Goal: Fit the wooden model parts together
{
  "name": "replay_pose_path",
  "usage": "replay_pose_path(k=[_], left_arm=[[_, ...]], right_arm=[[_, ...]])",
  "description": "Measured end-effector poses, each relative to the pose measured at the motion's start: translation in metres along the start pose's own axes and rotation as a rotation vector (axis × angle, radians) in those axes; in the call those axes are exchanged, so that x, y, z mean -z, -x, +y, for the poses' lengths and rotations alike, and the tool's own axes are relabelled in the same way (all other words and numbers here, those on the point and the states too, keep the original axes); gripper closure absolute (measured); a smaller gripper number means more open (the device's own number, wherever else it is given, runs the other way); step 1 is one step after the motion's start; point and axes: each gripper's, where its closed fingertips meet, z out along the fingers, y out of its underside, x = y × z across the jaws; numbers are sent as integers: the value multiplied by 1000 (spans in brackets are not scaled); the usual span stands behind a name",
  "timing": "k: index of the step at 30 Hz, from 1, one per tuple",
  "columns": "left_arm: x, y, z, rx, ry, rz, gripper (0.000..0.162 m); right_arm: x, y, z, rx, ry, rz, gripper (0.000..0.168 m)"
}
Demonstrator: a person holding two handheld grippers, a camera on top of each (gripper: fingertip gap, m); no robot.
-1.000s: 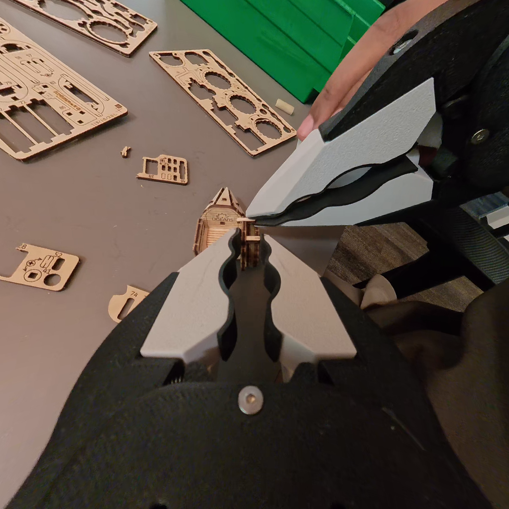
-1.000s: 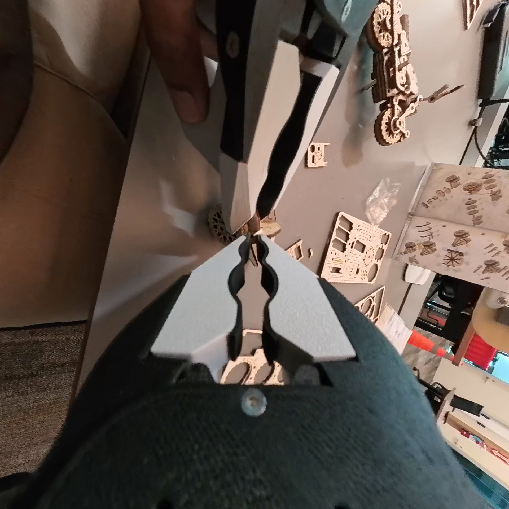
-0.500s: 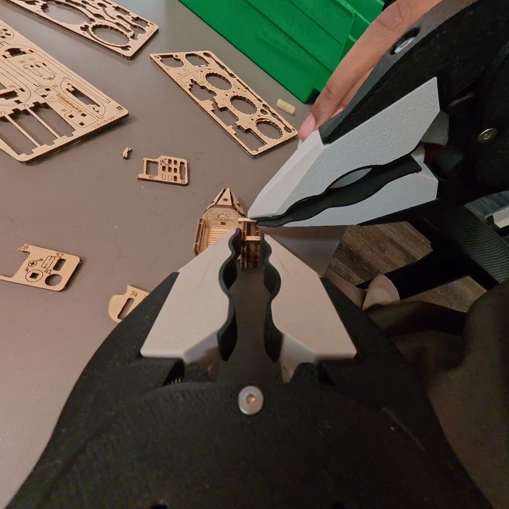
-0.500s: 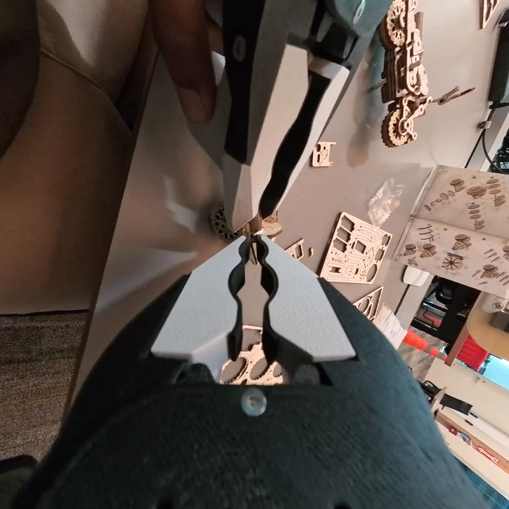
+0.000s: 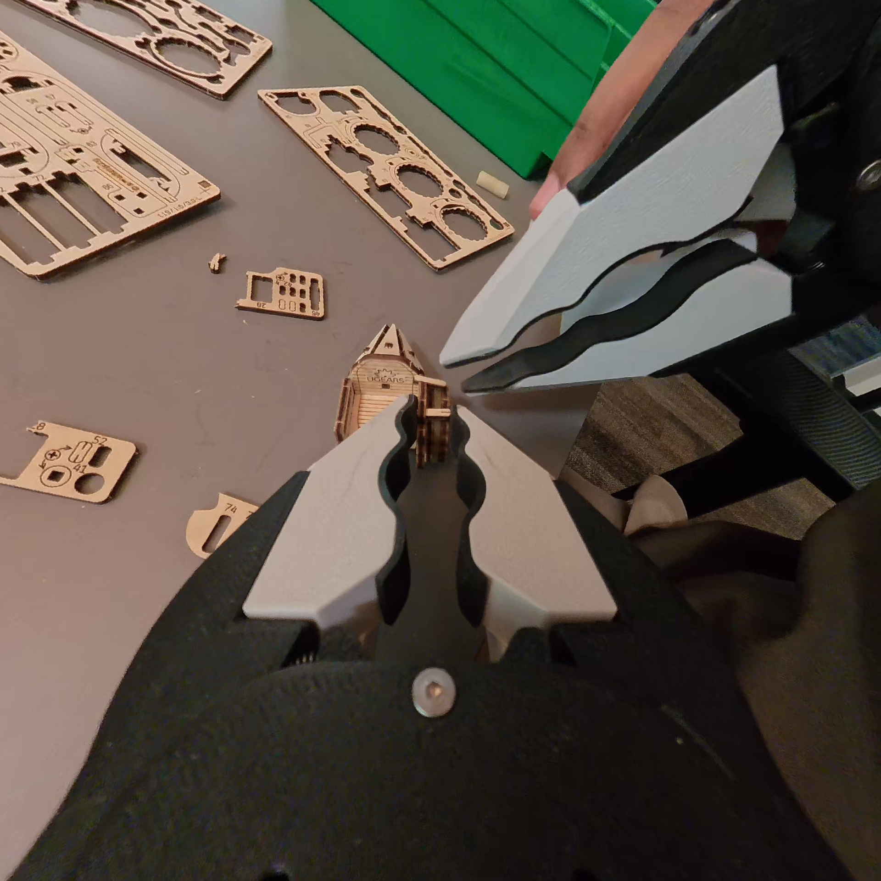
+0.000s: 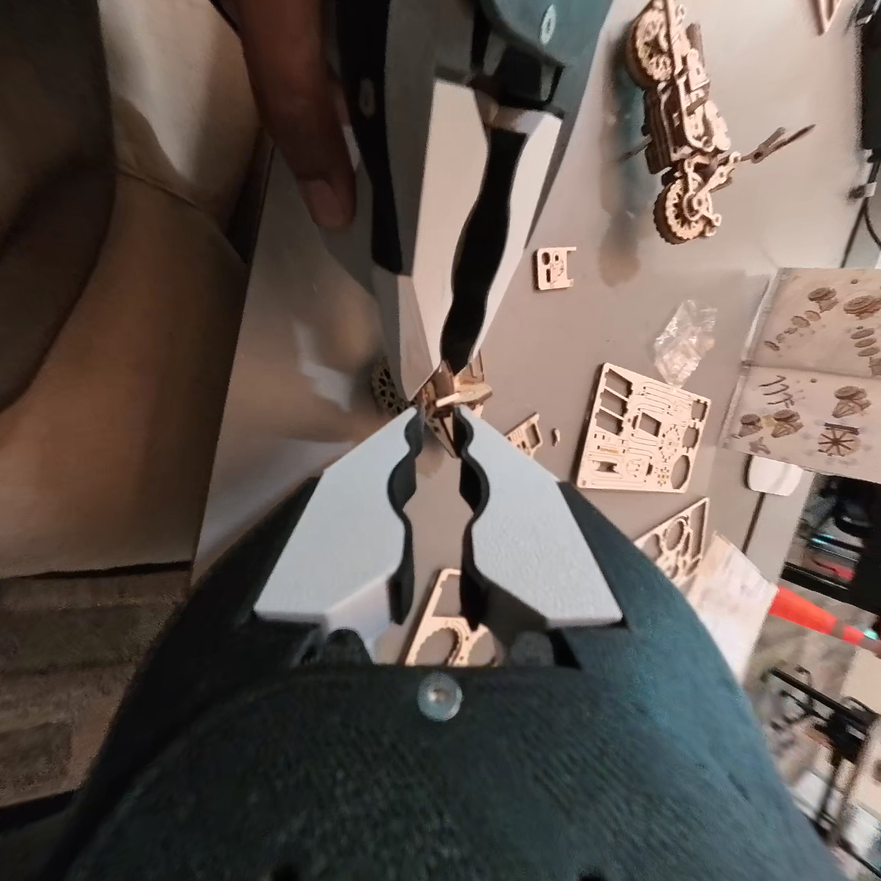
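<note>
My left gripper (image 5: 431,414) is shut on a small layered wooden assembly (image 5: 433,431) with a thin peg across its top, held just above the grey table (image 5: 167,362). My right gripper (image 5: 453,374) comes in from the upper right with its jaws slightly parted and empty, tips a short way right of the assembly. In the right wrist view my right gripper (image 6: 439,422) is open, and the assembly (image 6: 445,395) sits at its tips, pinched by the left gripper (image 6: 438,376) above. A small boat-shaped wooden hull (image 5: 381,381) lies on the table behind the assembly.
Punched-out wooden sheets (image 5: 386,176) and small loose offcuts (image 5: 283,295) lie on the table's left and far side. A green bin (image 5: 476,62) stands at the back. A finished wooden motorcycle (image 6: 677,119), a parts sheet (image 6: 639,429) and instruction pages (image 6: 810,357) are farther off. The table edge (image 5: 572,429) is close on the right.
My right gripper, shut on the peg at the assembly's top before, has opened and drawn back a little to the right. My left gripper still holds the assembly.
</note>
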Motion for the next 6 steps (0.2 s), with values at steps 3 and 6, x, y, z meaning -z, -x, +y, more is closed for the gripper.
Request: replay_pose_path(k=[3, 6], left_arm=[[0, 0, 0, 0, 0, 1, 152], [0, 0, 0, -2, 1, 1, 152]], right_arm=[[1, -1, -4, -47, -48, -21, 158], [0, 0, -4, -82, -77, -54, 155]])
